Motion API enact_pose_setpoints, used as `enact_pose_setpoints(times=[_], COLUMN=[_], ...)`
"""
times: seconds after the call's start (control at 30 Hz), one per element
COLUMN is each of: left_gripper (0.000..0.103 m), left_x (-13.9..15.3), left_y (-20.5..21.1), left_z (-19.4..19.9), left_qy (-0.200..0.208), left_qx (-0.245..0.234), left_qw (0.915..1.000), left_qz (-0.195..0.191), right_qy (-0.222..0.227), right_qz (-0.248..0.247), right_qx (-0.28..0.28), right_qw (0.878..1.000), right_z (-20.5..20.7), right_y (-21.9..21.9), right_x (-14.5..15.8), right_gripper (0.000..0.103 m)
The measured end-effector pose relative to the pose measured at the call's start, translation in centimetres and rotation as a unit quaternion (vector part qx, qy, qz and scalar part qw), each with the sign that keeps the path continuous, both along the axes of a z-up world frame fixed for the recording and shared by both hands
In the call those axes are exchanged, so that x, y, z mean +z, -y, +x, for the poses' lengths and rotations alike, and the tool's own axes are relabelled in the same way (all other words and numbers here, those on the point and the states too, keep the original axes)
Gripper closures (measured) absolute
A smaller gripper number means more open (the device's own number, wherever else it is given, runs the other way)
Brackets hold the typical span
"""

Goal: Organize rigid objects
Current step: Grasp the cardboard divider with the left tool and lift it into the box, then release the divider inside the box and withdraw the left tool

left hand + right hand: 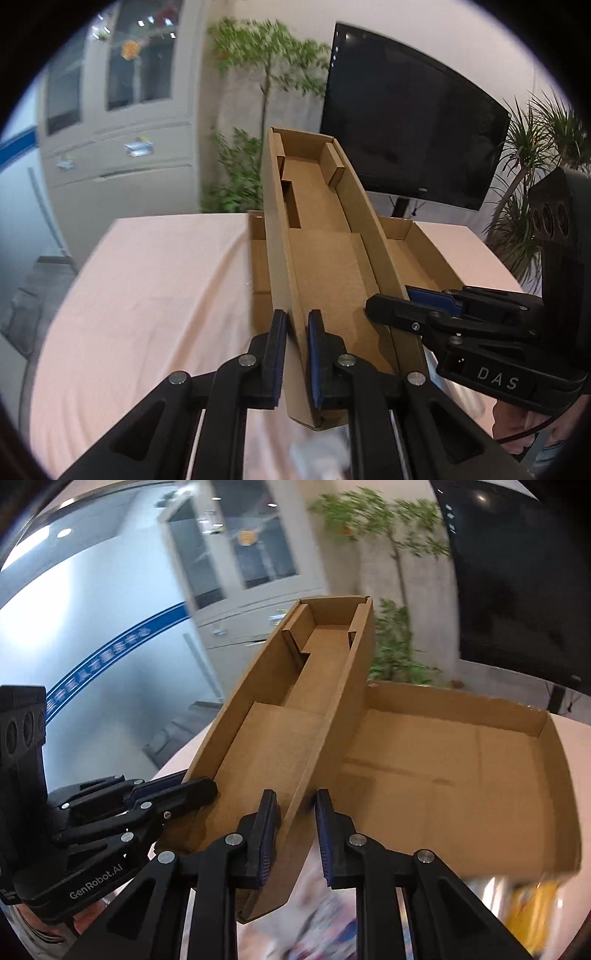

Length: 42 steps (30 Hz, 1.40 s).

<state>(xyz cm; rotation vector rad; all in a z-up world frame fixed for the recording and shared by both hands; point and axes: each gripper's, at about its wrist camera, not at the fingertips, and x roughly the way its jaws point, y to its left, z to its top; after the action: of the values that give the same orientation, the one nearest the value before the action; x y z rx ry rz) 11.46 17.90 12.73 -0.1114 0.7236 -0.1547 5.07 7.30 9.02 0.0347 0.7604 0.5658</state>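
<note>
1. The narrow cardboard tray point(325, 258) is a long open-topped trough of plain brown corrugated board, matte and slightly grainy. It runs from the bottom centre of both views up toward the middle, its far end raised.
2. Inside it, a flat inner panel covers the near half of the floor. Farther up, folded flaps stand along both side walls, with a dark rectangular slot cut on the left side.
3. It is held in the air above the counter point(147, 295), tilted over a wider, shallow cardboard box point(480, 775) that lies open on the counter, right of centre in the right wrist view.
4. The wide box is made of the same brown board, with low walls, crease lines across its floor and a slightly ragged far edge.
5. The left gripper point(295, 354) has its fingers narrow, clamped on the tray's left side wall at the near end. The finger pads are blue and ribbed on black plastic arms.
6. The right gripper point(295, 834) has its fingers narrow too, pinching the tray's right side wall.
7. The counter is draped in a pale pink cloth with soft wrinkles.
8. Behind stand a dark curved monitor point(413, 140), leafy green plants point(266, 62) and a grey cabinet point(122, 122) with glass doors.
</note>
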Motion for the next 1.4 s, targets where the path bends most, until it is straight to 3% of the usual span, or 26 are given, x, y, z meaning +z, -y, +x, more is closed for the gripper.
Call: enact_pose_setpoints(times=[0.2,0.43,0.6,0.7,0.73,0.77,0.8,0.87,0.9,0.97,1.1,1.17,1.27,1.4], left_gripper=[0.092,0.093,0.093,0.093,0.093,0.085,0.076,0.024,0.02,0.02,0.02,0.02,0.02,0.02], left_x=[-4.6,-13.2,-14.1,-13.0,-12.5,-11.5,-10.6,-9.0,-8.2,-7.4,-7.4,-8.8,-11.6,-14.7], left_y=[1.0,0.3,-0.1,0.1,0.2,0.1,-0.2,-0.8,-1.1,-1.2,0.2,0.9,2.2,5.3], left_z=[9.6,13.0,12.1,10.4,9.8,9.2,8.1,5.7,4.0,1.3,-3.2,-5.1,-6.1,-7.1], left_qy=[-0.069,-0.166,-0.168,-0.136,-0.122,-0.104,-0.085,-0.046,-0.024,0.0,-0.015,-0.043,-0.093,-0.147], left_qx=[-0.009,0.014,0.026,0.032,0.034,0.036,0.042,0.055,0.066,0.055,-0.012,-0.057,-0.078,-0.12], left_qw=[0.9976,0.986,0.9854,0.9897,0.9914,0.9934,0.995,0.9973,0.9975,0.9985,0.999,0.9925,0.9832,0.968], left_qz=[-0.005,0.009,0.011,0.028,0.032,0.032,0.031,0.018,0.013,-0.002,-0.04,-0.1,-0.137,-0.164], right_qy=[-0.082,-0.202,-0.22,-0.226,-0.234,-0.238,-0.232,-0.201,-0.177,-0.141,-0.086,-0.052,-0.025,-0.051], right_qz=[-0.008,-0.021,-0.014,-0.001,0.011,0.016,0.02,0.032,0.034,0.027,0.007,-0.011,-0.028,-0.031], right_qx=[-0.026,-0.026,-0.028,-0.026,-0.018,-0.008,-0.001,0.016,0.018,0.003,-0.048,-0.073,-0.083,-0.043], right_qw=[0.996,0.979,0.975,0.974,0.972,0.971,0.973,0.979,0.983,0.99,0.995,0.996,0.996,0.997], right_z=[10.9,16.7,17.7,18.3,18.1,17.7,17.5,16.5,15.6,14.1,9.1,5.4,-0.9,-8.5], right_y=[3.0,2.1,1.7,1.9,1.6,1.2,0.9,1.0,1.6,3.6,9.9,13.8,18.1,18.9], right_x=[-2.7,-12.3,-14.0,-14.6,-14.8,-14.8,-14.7,-13.4,-12.2,-10.3,-7.6,-6.6,-6.4,-8.2], right_gripper=[0.084,0.086,0.083,0.077,0.07,0.057,0.051,0.037,0.034,0.023,0.0,0.0,0.0,0.0])
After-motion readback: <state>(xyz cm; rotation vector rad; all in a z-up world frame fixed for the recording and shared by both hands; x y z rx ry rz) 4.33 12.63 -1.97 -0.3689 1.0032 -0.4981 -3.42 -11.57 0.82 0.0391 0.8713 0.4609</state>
